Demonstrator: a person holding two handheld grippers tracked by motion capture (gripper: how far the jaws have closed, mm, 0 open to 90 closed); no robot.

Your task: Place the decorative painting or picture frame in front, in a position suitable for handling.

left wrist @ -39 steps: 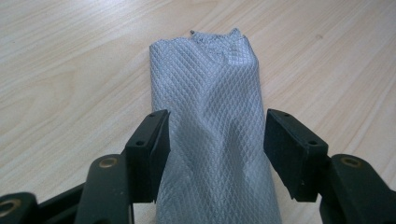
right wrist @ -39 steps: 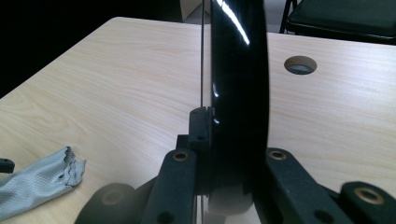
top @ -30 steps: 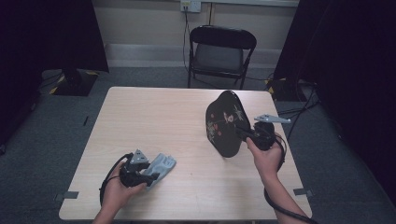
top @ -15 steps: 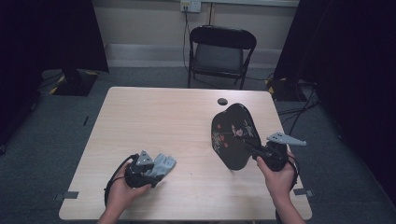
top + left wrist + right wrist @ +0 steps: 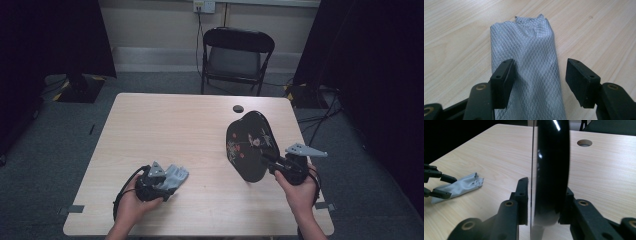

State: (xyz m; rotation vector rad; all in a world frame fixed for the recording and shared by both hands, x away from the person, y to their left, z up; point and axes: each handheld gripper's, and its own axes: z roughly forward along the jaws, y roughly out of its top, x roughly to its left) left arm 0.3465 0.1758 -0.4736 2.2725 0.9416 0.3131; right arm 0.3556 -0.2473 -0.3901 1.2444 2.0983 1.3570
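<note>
1. Fingers first: the right gripper has its two black fingers on either side of a black tray's rim. They've just been easing apart, and you can see a thin gap between the left one and the tray, so it's not a tight pinch right now.
2. The tray stands on edge on the table, over on the right side, with its painted flower face turned toward the left. Its bottom edge looks down at the tabletop.
3. The left gripper has its fingers spread wide, straddling a grey cloth lying flat on the wood. Neither finger squeezes it; the right one stands well off its edge.
4. The cloth sits near the front left of the table, well apart from the tray.
5. Further back there's a folding chair behind the table, and a round hole in the tabletop just beyond the tray.
</note>
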